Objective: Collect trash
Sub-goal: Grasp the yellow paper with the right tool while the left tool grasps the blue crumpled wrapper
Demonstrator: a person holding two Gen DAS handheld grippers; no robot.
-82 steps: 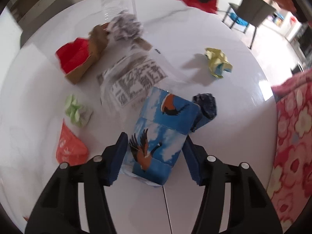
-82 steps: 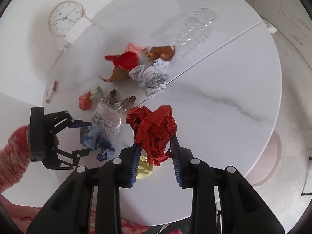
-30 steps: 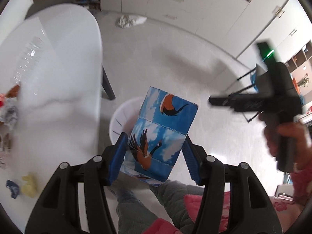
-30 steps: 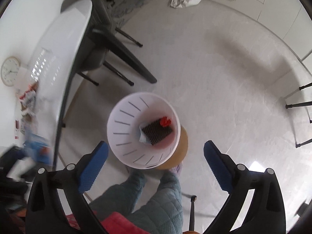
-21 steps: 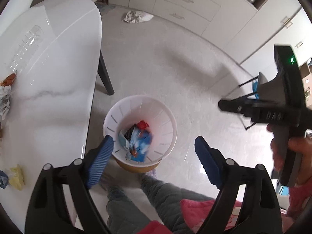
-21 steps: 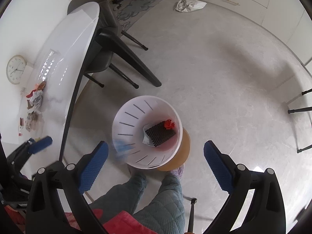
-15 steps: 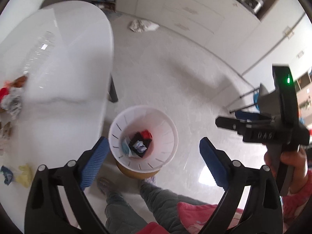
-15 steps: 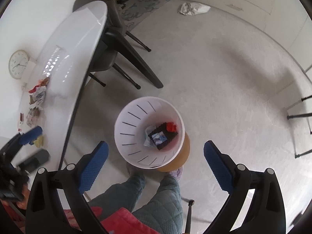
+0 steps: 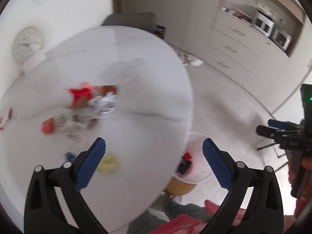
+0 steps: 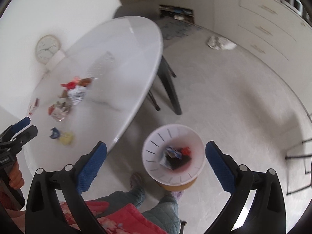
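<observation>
My left gripper [image 9: 154,144] hangs over the edge of the white round table [image 9: 146,97], its jaws opening wide with nothing between them. On the table lie a yellow paper ball [image 9: 108,161], a dark blue scrap [image 9: 69,155], a crumpled newspaper ball [image 9: 103,101], red paper [image 9: 80,94], an orange wrapper [image 9: 47,126] and a clear bottle [image 9: 128,68]. My right gripper [image 10: 156,146] is open and empty above the white bin [image 10: 154,156] on the floor. In the bin lie the blue bird carton [image 10: 171,153] and red paper [image 10: 185,150]. The view is blurred.
A wall clock [image 10: 46,47] stands at the table's far side, and a grey chair [image 9: 129,20] behind it. Black table legs [image 10: 169,89] reach down beside the bin. A rag [image 10: 220,42] lies on the floor before the cabinets. The person's legs [image 10: 156,204] are below.
The left gripper opened and let the blue carton fall into the bin. Both grippers then rose and swung from the bin towards the table; the right one stayed open.
</observation>
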